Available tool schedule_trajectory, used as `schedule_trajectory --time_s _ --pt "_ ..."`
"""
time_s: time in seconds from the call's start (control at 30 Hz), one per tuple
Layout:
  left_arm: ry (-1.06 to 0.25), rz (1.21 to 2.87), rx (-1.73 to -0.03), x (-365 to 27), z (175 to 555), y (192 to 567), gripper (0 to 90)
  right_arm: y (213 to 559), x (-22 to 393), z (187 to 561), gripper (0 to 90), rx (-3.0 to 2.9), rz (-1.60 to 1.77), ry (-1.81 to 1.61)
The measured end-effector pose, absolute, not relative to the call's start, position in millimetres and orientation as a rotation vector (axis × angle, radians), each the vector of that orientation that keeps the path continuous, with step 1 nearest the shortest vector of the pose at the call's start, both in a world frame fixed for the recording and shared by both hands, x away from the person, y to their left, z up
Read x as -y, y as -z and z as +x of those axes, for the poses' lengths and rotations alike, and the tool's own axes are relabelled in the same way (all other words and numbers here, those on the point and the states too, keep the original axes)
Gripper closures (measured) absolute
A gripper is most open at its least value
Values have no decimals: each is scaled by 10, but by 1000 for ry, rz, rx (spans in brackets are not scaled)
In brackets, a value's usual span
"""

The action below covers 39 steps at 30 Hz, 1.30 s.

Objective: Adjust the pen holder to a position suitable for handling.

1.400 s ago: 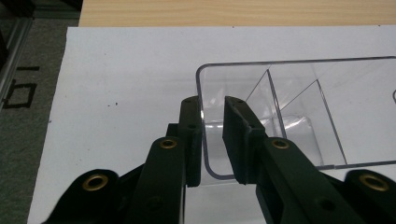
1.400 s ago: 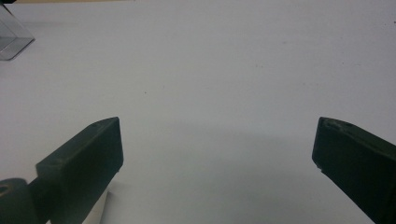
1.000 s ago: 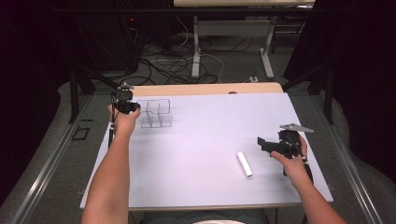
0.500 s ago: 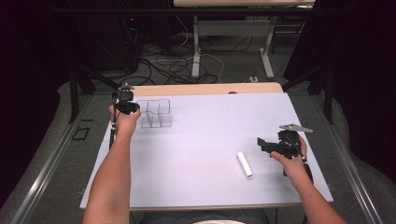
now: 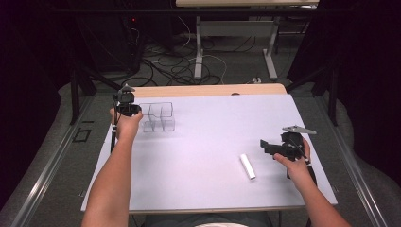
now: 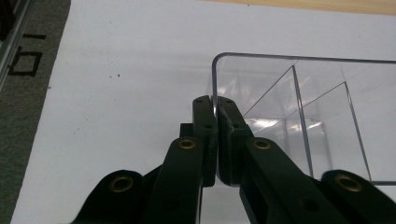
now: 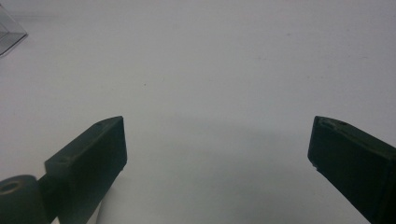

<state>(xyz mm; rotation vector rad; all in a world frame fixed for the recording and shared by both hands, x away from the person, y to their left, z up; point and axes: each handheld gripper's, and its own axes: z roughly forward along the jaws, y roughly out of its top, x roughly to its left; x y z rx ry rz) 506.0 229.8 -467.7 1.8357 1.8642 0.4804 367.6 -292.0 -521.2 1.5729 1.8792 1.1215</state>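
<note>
Clear plastic divided box [image 5: 157, 117] seen upper left of the high view, near the white mat's [image 5: 213, 189] left edge | left gripper [image 6: 215, 105] pinched on its near corner wall, jaws just closed | right gripper [image 7: 217, 144] spread wide, lower right, over bare mat | white cylinder [image 5: 247, 166] just beside it | broad open room mid-mat | no writing legible

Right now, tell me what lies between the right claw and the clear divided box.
Bare white tabletop, except a small white cylinder just left of the right claw; the clear box sits far left, high view.
</note>
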Motion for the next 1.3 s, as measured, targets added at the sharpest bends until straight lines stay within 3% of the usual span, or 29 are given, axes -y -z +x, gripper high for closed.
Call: schedule_trajectory --time_s 0.93,1.3 --pt "-417 1893 -1741 -1790 4284 4601 879 5218 2835 3664 48 -1913 1543 -1120" --pt "-412 1905 -1737 -1787 4104 4698 871 5222 2820 3666 49 -1919 1543 -1117"
